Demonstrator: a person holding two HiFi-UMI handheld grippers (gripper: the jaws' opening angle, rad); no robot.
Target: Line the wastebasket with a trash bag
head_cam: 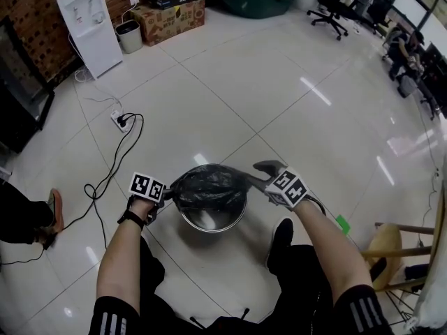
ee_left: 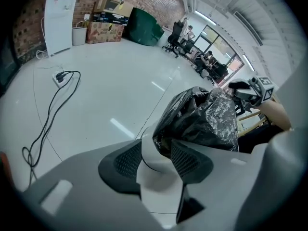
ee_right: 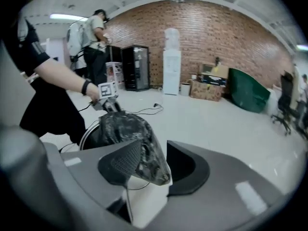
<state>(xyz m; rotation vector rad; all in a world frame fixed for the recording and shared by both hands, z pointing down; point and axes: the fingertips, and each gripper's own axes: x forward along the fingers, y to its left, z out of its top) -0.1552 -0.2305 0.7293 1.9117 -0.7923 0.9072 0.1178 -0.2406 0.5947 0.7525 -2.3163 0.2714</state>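
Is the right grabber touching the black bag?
Touching. The right gripper view shows the black bag draped against one pad of the right gripper; its jaws stand apart, not pinching it.

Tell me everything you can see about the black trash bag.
The trash bag is thin, glossy black plastic, heavily crinkled. It sits bunched over the top of the round metal wastebasket, covering the far part while the shiny near inside shows bare, so it is not yet spread around the rim. One edge lies between the parted fingers of the left gripper. The opposite edge drapes against one finger of the right gripper, also open.
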